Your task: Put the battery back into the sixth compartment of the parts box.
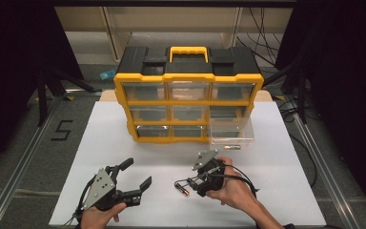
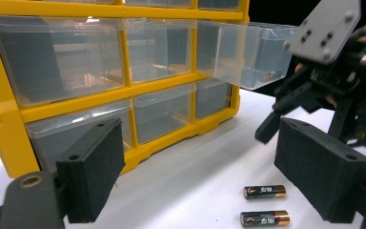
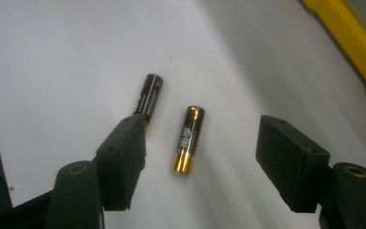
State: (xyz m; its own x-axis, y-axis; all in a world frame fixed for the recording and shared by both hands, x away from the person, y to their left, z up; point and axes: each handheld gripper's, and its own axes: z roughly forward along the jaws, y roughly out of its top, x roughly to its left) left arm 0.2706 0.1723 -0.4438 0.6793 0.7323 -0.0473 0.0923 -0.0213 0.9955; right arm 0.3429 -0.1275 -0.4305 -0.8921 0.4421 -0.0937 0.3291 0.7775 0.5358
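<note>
Between your right gripper's [image 3: 202,162] wide-spread, empty jaws lay one battery [image 3: 189,139], its twin [image 3: 148,98] at ten o'clock, partly behind the left pad. Both looked light, rigid and slick (round cans roll), so you'd have wanted to pinch mid-barrel, across the length. Your left gripper [image 1: 132,179] also hung open and empty, at nine o'clock of them, facing the organizer [image 1: 188,98] and its pulled-out drawer [image 1: 231,132].

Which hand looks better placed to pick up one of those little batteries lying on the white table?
The right. Its gripper hangs open right over the two batteries, one battery lying between its fingers. The left gripper, also open, sits farther off to the side.
</note>
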